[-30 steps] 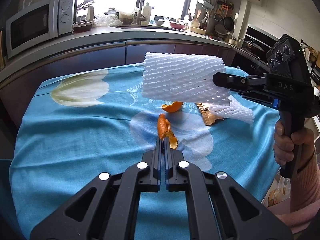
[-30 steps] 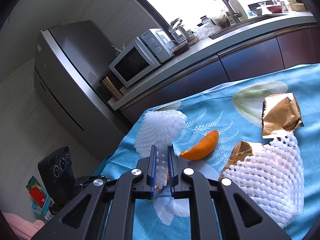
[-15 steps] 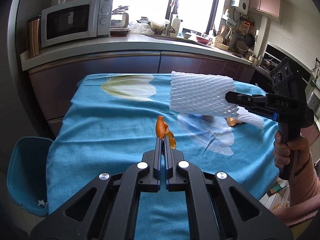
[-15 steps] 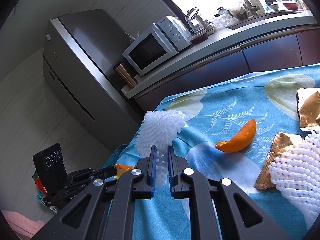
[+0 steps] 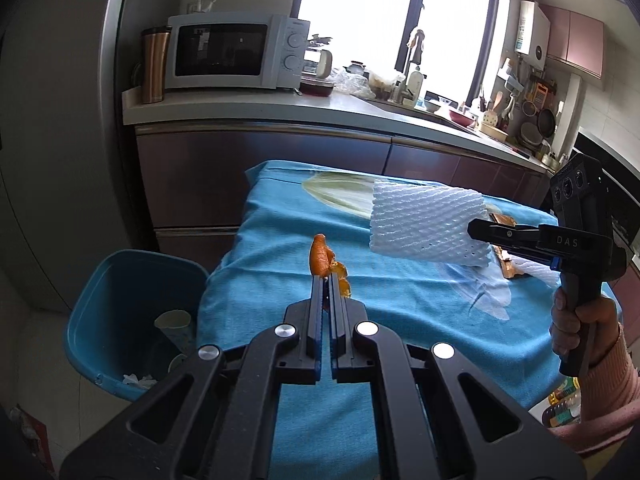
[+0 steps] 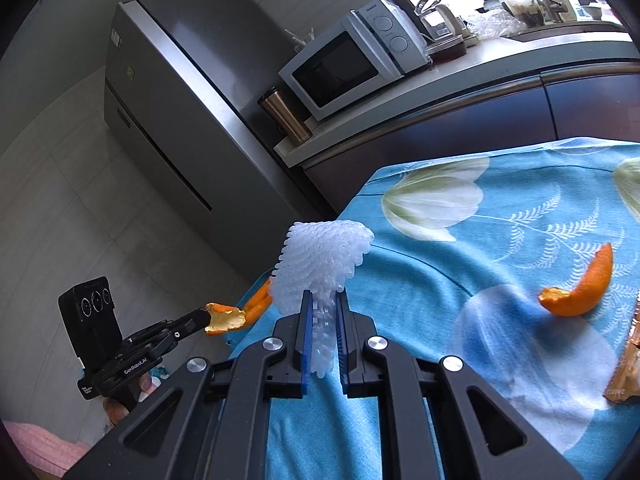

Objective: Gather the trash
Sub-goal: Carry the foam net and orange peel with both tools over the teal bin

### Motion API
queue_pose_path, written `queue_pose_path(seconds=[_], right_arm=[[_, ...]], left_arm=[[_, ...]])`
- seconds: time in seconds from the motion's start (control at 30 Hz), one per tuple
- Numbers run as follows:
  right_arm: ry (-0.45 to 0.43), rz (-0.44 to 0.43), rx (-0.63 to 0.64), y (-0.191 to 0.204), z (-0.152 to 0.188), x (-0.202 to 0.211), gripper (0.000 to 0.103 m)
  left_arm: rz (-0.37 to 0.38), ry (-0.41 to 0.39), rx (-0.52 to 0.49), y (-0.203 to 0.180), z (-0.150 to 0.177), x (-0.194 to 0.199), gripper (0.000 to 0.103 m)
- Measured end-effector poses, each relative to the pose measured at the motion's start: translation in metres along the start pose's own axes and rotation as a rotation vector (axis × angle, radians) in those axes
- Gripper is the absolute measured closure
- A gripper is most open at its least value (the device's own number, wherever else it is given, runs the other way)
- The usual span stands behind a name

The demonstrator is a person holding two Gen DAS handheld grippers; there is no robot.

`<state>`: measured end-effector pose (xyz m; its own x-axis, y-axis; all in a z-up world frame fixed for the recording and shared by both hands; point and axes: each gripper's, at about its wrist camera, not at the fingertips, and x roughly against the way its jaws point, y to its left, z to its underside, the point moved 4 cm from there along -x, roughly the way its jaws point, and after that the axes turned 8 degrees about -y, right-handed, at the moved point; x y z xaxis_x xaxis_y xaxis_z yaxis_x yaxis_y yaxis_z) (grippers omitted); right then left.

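Kitchen, daylight through the window; blue flowered tablecloth spread under both my claws. Left claw: jaws pinched nearly together on a strip of orange peel, which stands up past the fingertips, clear of the cloth, near the table's left edge. Below and left of that claw, on the floor beside the table, a blue bin with a paper cup and some white scraps inside. Right claw: blue-padded jaws narrow, clamped on a white foam net sleeve that fans out ahead of the tips, held in the air above the cloth. From the left wrist view the sleeve shows as a flattened tube to the right of the left claw, with the right hand gripping the handle. Right of the right claw, lying on the cloth: a second curl of orange peel, and beyond it at the frame edge a gold wrapper. Farther off, a counter with a white microwave and a copper tumbler beside it; grey fridge past the counter's end.
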<state>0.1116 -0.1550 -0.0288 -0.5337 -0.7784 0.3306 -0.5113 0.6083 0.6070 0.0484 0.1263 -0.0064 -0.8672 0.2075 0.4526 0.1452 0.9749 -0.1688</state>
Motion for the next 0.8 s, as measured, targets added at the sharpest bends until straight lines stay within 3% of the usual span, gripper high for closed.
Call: queue_pose_path(seconds=[0.37, 0.8], right_arm=[[0.092, -0.073, 0.052, 0.039, 0.006, -0.056, 0.093], [0.224, -0.1, 0.134, 0.079, 0.039, -0.123, 0.093]], left_arm=[[-0.133, -0.047, 0.071, 0.064, -0.002, 0.034, 0.1], [-0.262, -0.011, 0.155, 0.134, 0.021, 0.033, 0.1]])
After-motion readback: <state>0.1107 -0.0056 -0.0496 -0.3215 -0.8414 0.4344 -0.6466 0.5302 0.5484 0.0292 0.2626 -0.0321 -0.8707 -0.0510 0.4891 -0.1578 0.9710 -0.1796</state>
